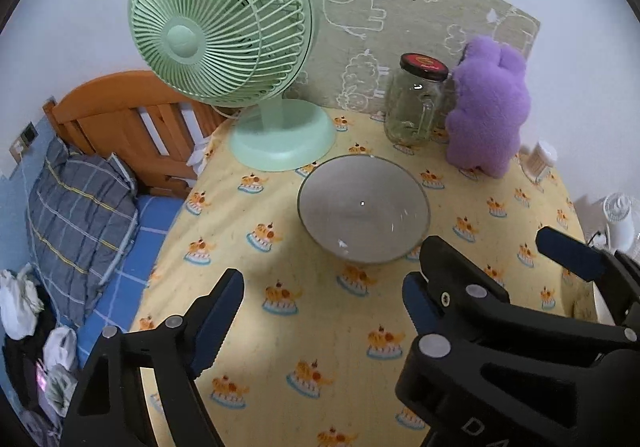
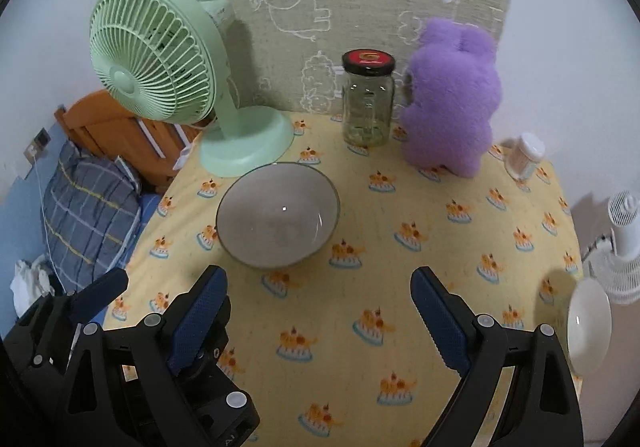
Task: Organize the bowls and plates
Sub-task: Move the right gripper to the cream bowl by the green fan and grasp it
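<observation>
A clear glass bowl (image 1: 362, 207) (image 2: 278, 215) stands upright and empty on the yellow patterned tablecloth (image 2: 400, 287), in front of the fan's base. A white bowl (image 2: 588, 327) sits at the table's right edge, seen only in the right wrist view. My left gripper (image 1: 320, 307) hovers open just short of the glass bowl, nothing between its blue pads. My right gripper (image 2: 320, 313) is open beside it, to the right, with bare cloth between its pads. One of the right gripper's fingers (image 1: 570, 253) shows in the left wrist view.
Along the back stand a green desk fan (image 1: 220, 19) (image 2: 152, 51), a lidded glass jar (image 1: 416, 107) (image 2: 368, 103), a purple plush toy (image 1: 488, 107) (image 2: 452, 99) and a small toothpick holder (image 2: 526, 157). A bed with a checked pillow (image 1: 80, 207) lies left; a white fan (image 2: 624, 247) stands right.
</observation>
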Tool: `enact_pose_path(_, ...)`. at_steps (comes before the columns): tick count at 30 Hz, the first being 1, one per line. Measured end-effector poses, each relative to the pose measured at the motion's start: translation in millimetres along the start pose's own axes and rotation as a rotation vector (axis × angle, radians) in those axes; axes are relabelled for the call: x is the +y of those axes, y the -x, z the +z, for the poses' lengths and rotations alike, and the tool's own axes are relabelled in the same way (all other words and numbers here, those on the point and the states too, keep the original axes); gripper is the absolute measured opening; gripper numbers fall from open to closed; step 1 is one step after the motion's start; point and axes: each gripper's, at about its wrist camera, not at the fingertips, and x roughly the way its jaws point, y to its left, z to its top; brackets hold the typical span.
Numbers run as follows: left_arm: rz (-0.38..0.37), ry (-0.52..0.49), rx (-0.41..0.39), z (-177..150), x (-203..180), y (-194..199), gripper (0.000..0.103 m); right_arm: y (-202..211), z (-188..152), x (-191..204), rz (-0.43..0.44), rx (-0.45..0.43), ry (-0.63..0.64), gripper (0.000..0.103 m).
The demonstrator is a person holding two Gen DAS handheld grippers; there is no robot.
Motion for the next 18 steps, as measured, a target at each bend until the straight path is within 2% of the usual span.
enact_pose_path(11,0.046,0.018,-0.006,29.5,2.9,-54.6,0.078,-57.8,31.1,-4.0,0.022,-0.032,-0.011,0.095)
enact_pose_path(16,0.054,0.022,0.006,38.1,6.3,-81.9,0.068,-84.1,38.9,-7.4,-0.005,-0.037,-0.027,0.093)
enact_pose_path(18,0.046,0.035,0.012,39.8,9.3,-90.4,0.061,-94.8,40.2,-8.9,0.022,-0.016,-0.041,0.085)
